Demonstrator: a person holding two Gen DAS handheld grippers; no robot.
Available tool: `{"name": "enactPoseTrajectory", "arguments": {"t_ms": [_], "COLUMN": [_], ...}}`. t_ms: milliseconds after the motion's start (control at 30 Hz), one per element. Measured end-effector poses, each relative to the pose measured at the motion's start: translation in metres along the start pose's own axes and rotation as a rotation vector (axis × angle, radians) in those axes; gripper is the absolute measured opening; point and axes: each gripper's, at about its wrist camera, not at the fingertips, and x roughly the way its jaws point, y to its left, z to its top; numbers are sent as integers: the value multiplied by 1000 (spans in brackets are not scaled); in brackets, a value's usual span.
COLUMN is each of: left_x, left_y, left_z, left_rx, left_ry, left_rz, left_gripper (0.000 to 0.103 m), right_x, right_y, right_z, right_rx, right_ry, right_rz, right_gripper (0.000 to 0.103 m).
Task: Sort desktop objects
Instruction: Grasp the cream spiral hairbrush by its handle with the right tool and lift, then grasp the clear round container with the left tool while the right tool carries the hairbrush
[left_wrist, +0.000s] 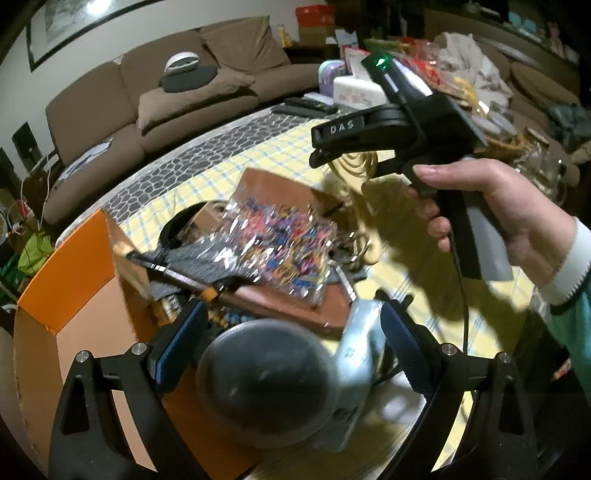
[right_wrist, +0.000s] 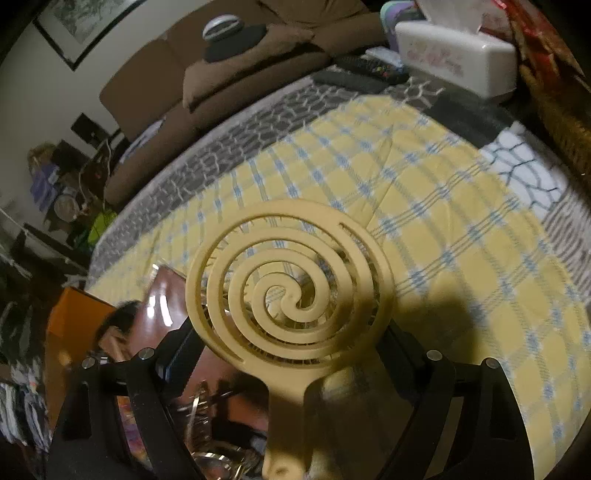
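My right gripper is shut on a cream spiral paddle, gripping its round rim from both sides; the handle runs down toward the camera. In the left wrist view a hand holds this gripper above the table, the spiral paddle hanging at its fingers. My left gripper has its fingers spread wide over an orange box. Between them is a blurred grey object with a black dome. A gap shows beside the left pad.
The box holds a brown slab, a clear bag of colourful bits and a wooden brush. A yellow check cloth covers the table. At its far edge are a white tissue box and remotes, with a brown sofa behind.
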Motion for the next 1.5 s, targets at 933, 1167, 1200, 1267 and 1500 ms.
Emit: {"name": "enactPoseTrajectory", "arguments": {"t_ms": [933,1167,1200,1267,1500], "left_x": [25,21,19,14,-41], "left_y": [-11,4,4,8,48], "left_z": [-34,-27,-26,-22,-7], "left_rx": [251,127,120,86,-115], "left_ry": [198,183,178,151,-26], "left_rz": [129,69,71,68,-7], "left_gripper": [96,85,85,85,85], "right_x": [-90,-107,-109,-117,-147], "right_y": [35,57,60,69,103], "right_z": [2,-2,-2,-4,-8], "right_rx": [-117,-162,-170,-191,-252], "right_ry": [-45,-66,-68,-76,-117], "right_rz": [114,146,152,172,248], "right_gripper": [87,87,87,87,87]}}
